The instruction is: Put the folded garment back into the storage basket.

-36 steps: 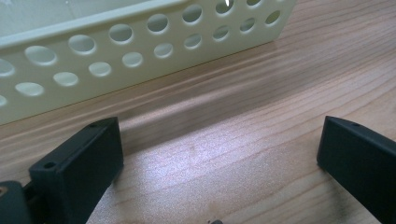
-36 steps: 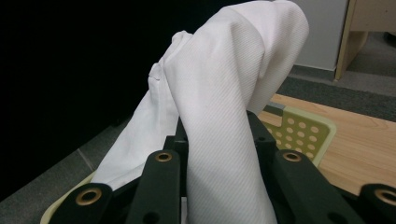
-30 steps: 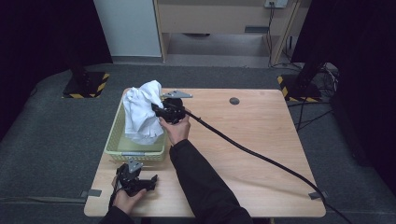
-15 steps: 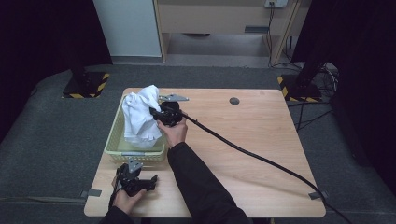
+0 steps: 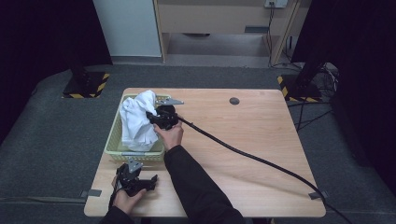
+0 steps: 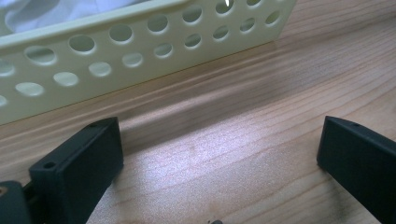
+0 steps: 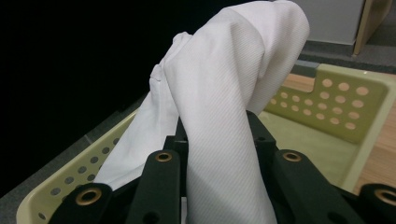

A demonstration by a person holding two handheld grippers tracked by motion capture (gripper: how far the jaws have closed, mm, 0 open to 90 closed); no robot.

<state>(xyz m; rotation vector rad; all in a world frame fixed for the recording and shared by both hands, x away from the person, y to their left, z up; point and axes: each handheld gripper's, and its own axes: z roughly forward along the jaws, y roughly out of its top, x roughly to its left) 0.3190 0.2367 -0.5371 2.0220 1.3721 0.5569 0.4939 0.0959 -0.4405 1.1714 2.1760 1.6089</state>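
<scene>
White cloth [image 7: 224, 121] is pinched btwn the jaws of the right gripper [image 7: 217, 154], which are closed tight on a fold of it. Seen from the right gripper view, the fabric rises straight up from the jaws and drapes over, w/ a second flap hanging off to the left side. Beyond and below the jaws sits the pale yellow basket [image 7: 355, 116], perforated walls w/ round holes; the cloth hangs over its inside. In the high view the right gripper [image 5: 156, 117] is at the basket's [image 5: 114, 149] right rim, cloth [image 5: 137, 121] bunched up above the basket, lower part down in it. Black cable [image 5: 261, 161] trails from that gripper across the wooden table [image 5: 261, 121] toward the near right corner.

Left gripper [image 5: 142, 183] rests on the table near the front edge, jaws wide apart, nothing btwn them. Just ahead of it in the left gripper view: bare wood, then the basket's [image 6: 140, 51] near wall.
</scene>
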